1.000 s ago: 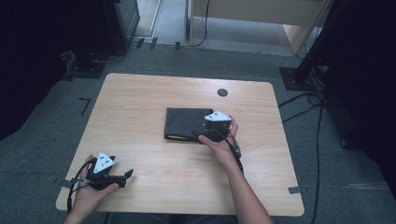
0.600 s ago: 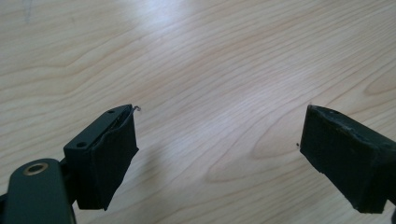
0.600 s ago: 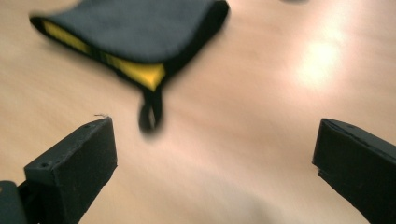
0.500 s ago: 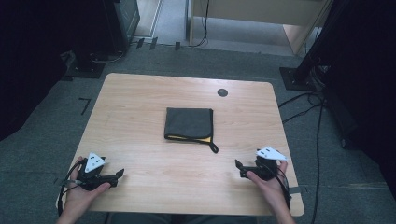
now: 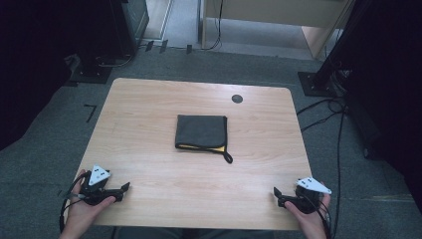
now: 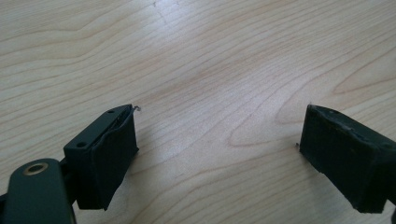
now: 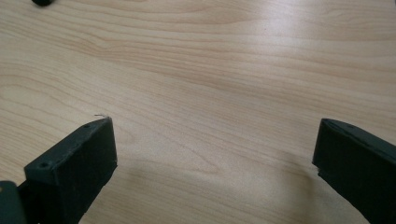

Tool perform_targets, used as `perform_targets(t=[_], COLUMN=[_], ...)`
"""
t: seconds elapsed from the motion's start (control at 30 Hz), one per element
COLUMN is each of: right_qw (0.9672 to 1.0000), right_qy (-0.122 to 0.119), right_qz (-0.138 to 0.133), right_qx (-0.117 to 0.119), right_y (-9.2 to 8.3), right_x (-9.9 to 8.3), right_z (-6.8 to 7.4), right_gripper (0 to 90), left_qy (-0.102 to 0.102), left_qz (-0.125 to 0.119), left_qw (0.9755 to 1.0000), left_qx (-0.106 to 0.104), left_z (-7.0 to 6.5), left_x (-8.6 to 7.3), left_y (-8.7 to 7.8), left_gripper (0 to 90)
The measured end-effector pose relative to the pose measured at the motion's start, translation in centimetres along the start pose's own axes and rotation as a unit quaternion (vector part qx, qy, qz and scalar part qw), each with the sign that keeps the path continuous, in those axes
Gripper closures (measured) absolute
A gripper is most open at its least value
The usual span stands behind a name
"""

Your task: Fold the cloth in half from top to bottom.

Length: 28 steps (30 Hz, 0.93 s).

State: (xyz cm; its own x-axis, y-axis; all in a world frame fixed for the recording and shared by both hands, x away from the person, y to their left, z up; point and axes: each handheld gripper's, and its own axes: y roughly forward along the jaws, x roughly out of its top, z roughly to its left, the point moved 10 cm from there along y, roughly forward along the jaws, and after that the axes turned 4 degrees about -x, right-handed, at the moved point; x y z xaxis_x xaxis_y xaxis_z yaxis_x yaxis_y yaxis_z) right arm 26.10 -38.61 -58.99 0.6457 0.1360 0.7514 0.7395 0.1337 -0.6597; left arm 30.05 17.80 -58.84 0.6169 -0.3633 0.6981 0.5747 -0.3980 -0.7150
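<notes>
A dark grey cloth, folded into a square with a yellow edge and a hanging loop at its near right corner, lies flat at the middle of the wooden table. My left gripper rests at the table's front left corner, held in a hand, far from the cloth. In the left gripper view, my left gripper is open over bare wood. My right gripper sits at the front right corner. In the right gripper view, my right gripper is open too, with nothing between its jaws.
A round black grommet is set in the table behind the cloth. Cables run over the carpet to the right, near a black stand base. Another stand base is at the back left. A small dark shape shows in the right gripper view.
My right gripper has left the cloth and drawn back to the front right corner. The cloth stays folded at the middle. My left gripper has slid slightly nearer the front left edge.
</notes>
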Motion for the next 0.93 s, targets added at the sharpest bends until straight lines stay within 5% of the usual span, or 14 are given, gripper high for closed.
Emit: perform_targets(t=[0.1, 0.17, 0.27, 0.93], right_qw=[0.9993, 0.9993, 0.9996, 0.9996], right_qy=[-0.031, -0.019, -0.001, -0.001], right_qz=[0.019, 0.029, 0.028, 0.028], right_qx=[-0.004, 0.016, -0.005, -0.005], right_y=[0.32, 0.47, 0.54, 0.54], right_x=[-0.35, -0.47, -0.39, -0.39], right_z=[0.36, 0.45, -0.18, -0.18], right_gripper=[1.0, 1.0, 1.5, 1.5], left_qy=[-0.003, -0.005, -0.006, -0.020], left_qz=[-0.004, -0.004, -0.002, -0.002], left_qw=[1.0000, 1.0000, 1.0000, 0.9996], left_qx=[0.003, 0.003, 0.006, 0.018], left_z=[0.13, 0.09, 0.11, 0.46], left_x=[0.07, 0.08, 0.11, 0.29], left_y=[0.12, 0.16, 0.22, 0.38], left_gripper=[11.1, 10.7, 10.0, 9.1])
